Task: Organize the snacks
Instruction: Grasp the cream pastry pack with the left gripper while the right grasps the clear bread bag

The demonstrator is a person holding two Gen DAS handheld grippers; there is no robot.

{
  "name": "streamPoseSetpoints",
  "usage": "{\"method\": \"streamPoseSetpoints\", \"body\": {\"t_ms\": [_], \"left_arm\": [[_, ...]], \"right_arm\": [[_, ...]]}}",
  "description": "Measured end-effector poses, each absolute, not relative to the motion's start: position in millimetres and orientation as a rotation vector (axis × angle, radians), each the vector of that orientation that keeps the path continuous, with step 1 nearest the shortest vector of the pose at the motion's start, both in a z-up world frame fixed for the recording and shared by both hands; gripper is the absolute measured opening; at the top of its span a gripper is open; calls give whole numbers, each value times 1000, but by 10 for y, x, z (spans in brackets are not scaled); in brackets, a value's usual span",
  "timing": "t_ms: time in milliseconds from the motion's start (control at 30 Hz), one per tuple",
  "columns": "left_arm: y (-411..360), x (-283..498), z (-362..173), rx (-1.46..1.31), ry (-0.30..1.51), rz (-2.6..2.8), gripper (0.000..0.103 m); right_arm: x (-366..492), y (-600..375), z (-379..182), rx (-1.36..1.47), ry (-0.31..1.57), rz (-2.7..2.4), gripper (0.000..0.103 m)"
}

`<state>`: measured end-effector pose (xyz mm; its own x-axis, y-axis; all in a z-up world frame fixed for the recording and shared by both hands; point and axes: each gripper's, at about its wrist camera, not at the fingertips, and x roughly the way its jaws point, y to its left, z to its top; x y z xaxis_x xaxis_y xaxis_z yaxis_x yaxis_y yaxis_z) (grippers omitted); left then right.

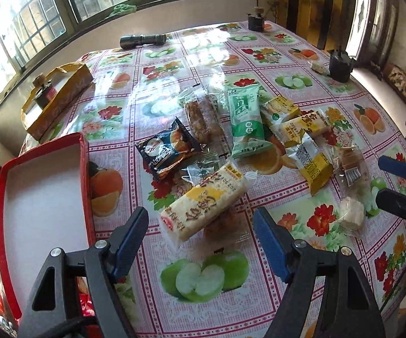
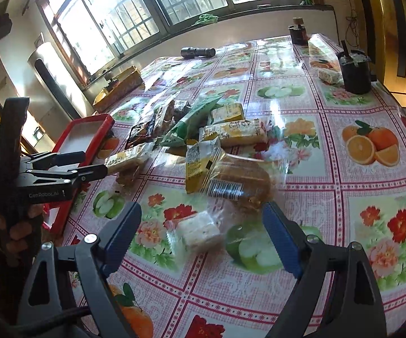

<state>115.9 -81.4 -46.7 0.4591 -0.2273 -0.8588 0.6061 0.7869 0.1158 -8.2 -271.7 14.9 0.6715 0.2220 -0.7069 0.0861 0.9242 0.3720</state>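
A pile of wrapped snacks lies on the fruit-print tablecloth (image 1: 203,304). A long yellow-and-white rice cracker pack (image 1: 203,208) lies just ahead of my open, empty left gripper (image 1: 200,219). A green pack (image 1: 246,121), a dark coffee sachet (image 1: 166,149) and yellow packs (image 1: 312,166) lie beyond. A red tray (image 1: 42,197) with a white inside sits at the left. My right gripper (image 2: 203,225) is open and empty around a small white wrapped snack (image 2: 200,231); a clear-wrapped brown cake (image 2: 239,186) lies just beyond. The right gripper also shows in the left view (image 1: 385,183).
A yellow box (image 1: 59,98) stands at the far left. A black flashlight (image 1: 143,40) lies at the far edge. Dark jars (image 1: 340,64) (image 1: 256,21) stand at the far right, with one wrapped snack (image 2: 328,76) beside a jar. The table edge curves at right.
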Motion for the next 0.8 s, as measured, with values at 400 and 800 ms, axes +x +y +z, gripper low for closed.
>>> {"method": "streamPoseSetpoints", "body": {"t_ms": [400,800], "left_arm": [[-921,1489,-791,477,1077,-542,77],[-835,1403,-810,360,1151,-602,37]], "right_arm": [[386,-2938,81,319,924,119,88],[645,-2811,-71,177,978,210,80]]}}
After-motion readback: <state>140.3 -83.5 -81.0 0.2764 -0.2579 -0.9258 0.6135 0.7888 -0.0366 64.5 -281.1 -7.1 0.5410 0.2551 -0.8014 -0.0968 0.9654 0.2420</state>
